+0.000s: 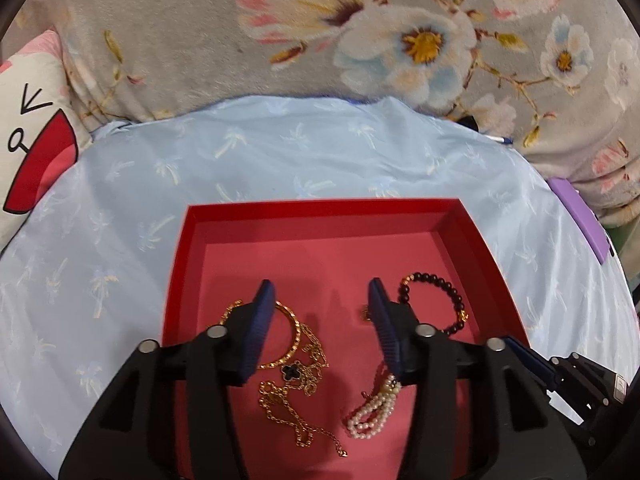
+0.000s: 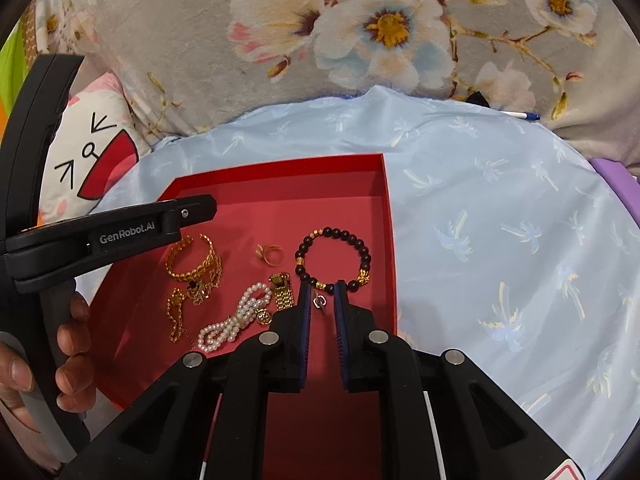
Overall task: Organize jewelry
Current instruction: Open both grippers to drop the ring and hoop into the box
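A red tray (image 1: 320, 210) (image 2: 280, 172) on a light blue cloth holds the jewelry. In it lie a dark bead bracelet (image 1: 436, 280) (image 2: 352, 238), a white pearl bracelet (image 1: 372, 416) (image 2: 236, 320), a gold bangle (image 1: 294, 332) (image 2: 188, 258) on a tangled gold chain (image 1: 288, 412) (image 2: 176, 312), a gold ring (image 2: 271, 255) and a gold watch band (image 2: 283, 294). My left gripper (image 1: 322, 288) is open and empty over the tray. My right gripper (image 2: 321, 286) is slightly open, with a small silver ring (image 2: 319, 301) lying between its fingers.
A grey floral blanket (image 1: 200, 32) rises behind the cloth. A cartoon pillow (image 1: 28, 120) is at the left. A purple object (image 1: 580, 216) lies at the right edge and a pen (image 2: 520, 115) at the back right. The left gripper's body (image 2: 100, 236) crosses the tray's left side.
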### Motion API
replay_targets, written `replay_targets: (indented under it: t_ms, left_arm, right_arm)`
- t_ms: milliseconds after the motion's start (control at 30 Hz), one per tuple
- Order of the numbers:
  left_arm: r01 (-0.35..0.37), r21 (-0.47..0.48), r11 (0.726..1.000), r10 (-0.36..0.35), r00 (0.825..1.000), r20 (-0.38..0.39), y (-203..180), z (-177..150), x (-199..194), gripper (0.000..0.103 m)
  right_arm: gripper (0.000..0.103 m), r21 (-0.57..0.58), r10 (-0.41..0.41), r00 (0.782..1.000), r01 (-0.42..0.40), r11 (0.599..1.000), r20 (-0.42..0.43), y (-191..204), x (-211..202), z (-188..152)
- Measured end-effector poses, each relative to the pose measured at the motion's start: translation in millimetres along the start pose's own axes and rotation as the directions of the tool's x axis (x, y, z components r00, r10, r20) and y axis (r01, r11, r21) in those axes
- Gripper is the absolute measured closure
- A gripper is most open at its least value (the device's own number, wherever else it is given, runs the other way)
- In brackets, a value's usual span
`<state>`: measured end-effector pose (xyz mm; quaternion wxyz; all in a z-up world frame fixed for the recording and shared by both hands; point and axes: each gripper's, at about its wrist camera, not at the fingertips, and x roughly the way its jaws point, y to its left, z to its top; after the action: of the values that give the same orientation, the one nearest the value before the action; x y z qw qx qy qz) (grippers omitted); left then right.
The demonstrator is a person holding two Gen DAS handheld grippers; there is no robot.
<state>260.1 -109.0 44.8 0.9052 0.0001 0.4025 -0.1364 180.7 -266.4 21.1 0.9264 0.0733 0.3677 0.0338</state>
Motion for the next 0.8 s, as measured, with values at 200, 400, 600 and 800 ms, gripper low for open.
replay_targets:
  t_ms: [200,400,600,800]
  left_arm:
    - [-0.022,-0.010,1.000,0.022,0.999,0.035,13,-3,-29,0.044]
    - [-0.020,-0.031,0.999,0.022,0.998,0.057,28,-23,-71,0.041]
    - [-0.040,-0.022,0.999,0.042,0.997,0.067,32,-54,-105,0.041]
    - [-0.078,-0.002,0.997,0.078,0.995,0.068,29,-92,-128,0.040]
  right_arm:
    - [0.091,-0.002,0.003,0.999,-0.003,1.000,0.047,3,-28,-2]
    - [0.086,-0.011,0.016,0.997,-0.015,1.000,0.077,12,-64,-20]
    - [0.086,-0.006,0.026,0.996,-0.026,1.000,0.085,18,-93,-45]
    - [0.080,-0.007,0.034,0.998,-0.034,0.999,0.051,28,-108,-79]
